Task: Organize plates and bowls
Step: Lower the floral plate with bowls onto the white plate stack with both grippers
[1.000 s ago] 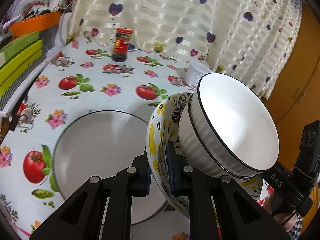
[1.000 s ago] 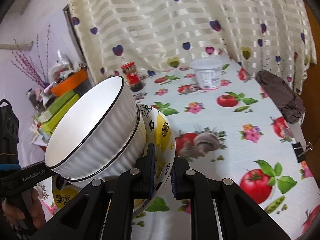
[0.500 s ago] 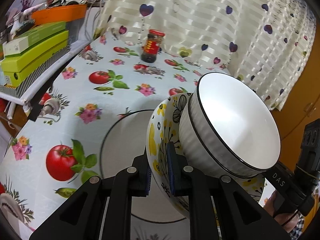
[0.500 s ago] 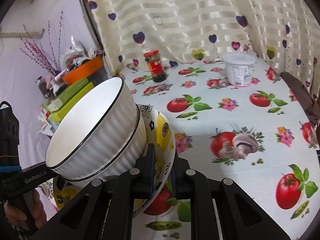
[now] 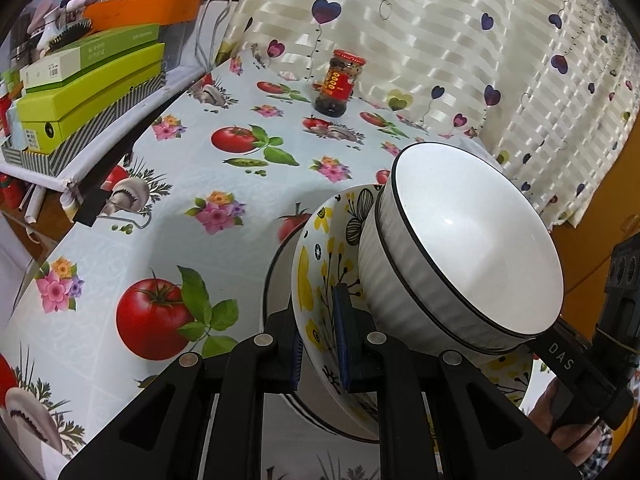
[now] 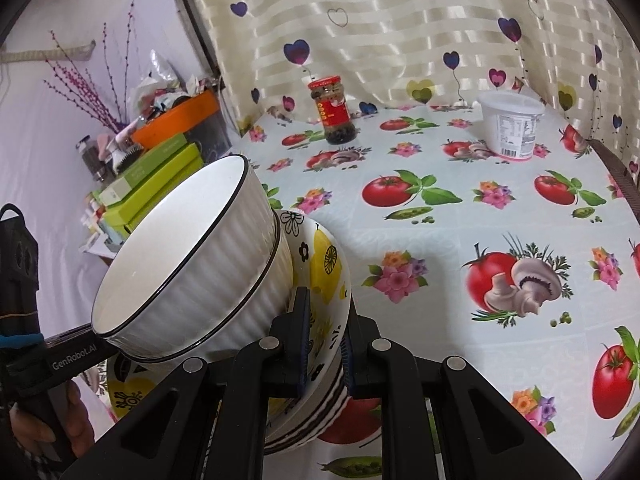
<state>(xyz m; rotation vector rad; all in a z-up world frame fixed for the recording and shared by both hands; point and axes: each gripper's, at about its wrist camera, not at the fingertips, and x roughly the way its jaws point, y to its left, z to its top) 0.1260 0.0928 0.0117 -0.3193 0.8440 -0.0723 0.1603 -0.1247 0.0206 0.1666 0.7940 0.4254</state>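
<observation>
– Tomato-print tablecloth point(image 5: 168, 248) below; where's the stack?
– White bowl point(image 5: 472, 256) in floral bowl point(image 5: 316, 280), rim pinched between left gripper point(image 5: 318, 354) and right gripper point(image 6: 324, 354).
– Heavy, glazed, breakable: grip opposite rims.

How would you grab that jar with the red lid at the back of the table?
Pinch the jar across its round body, below the lid, coming level from the open near side of the table. It stands upright, and the curtain hangs close behind it.
</observation>
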